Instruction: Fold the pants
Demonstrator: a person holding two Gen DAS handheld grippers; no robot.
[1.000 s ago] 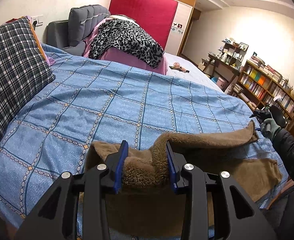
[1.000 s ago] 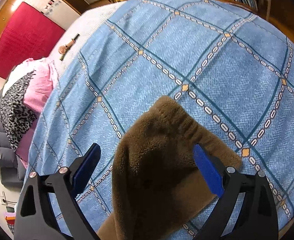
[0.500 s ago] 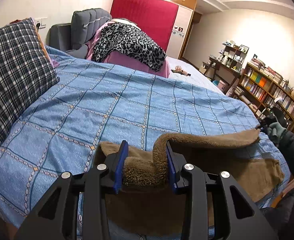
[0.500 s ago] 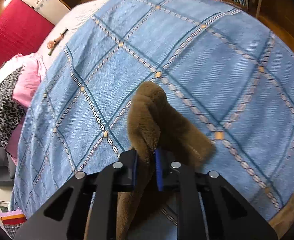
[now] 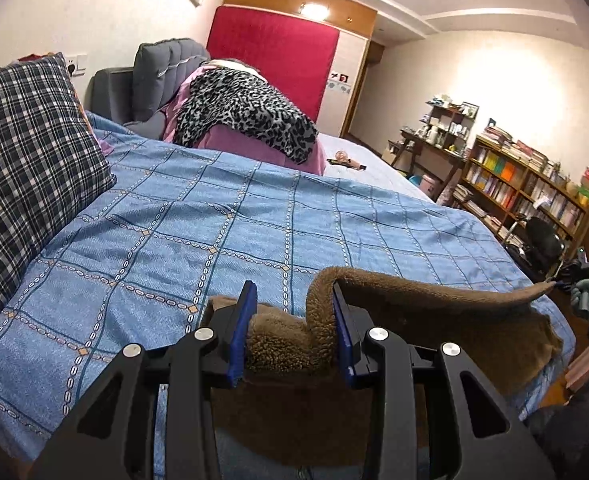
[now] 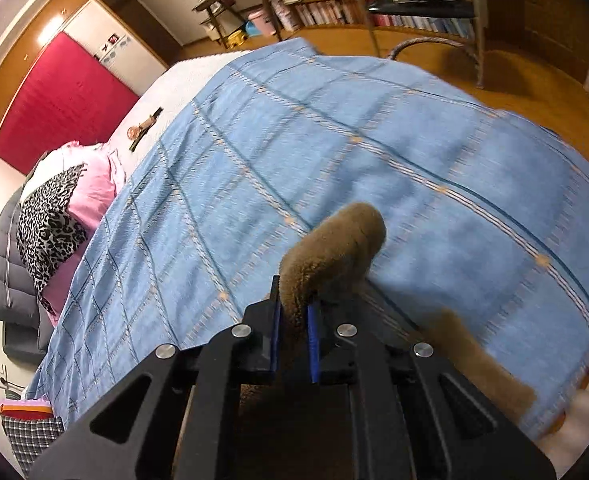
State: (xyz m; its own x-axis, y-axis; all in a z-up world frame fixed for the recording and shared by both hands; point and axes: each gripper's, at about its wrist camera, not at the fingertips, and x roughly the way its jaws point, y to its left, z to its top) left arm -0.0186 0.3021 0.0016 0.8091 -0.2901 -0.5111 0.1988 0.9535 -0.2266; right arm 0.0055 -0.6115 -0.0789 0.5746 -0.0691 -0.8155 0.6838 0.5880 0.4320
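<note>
Brown fleece pants (image 5: pixel 434 312) are lying along the near edge of the bed, on the blue bedspread (image 5: pixel 254 224), long axis running left-right in the left wrist view. Material is thick, fuzzy pile, soft rounded folds.

Left tool (image 5: pixel 294 328) is gripping a bunched fold of the pants between its blue pads (image 5: pixel 241 332); pads are still fairly wide apart with fleece packed between them. From there a raised edge of fabric is stretching right as a taut ridge, tapering to a point at the far right where a gloved hand (image 5: pixel 588 300) is sitting.

Right tool (image 6: pixel 294 320) is pinching the pants (image 6: pixel 334 248) hard, pads nearly together; a rounded roll of fleece is bulging out beyond the tips, pointing up and away over the bedspread (image 6: pixel 414 152). More brown fabric is trailing low right. Right view is motion-blurred.

Bedspread is woven blue with a teal and tan grid. Plaid pillow (image 5: pixel 26 160) is sitting far left.
</note>
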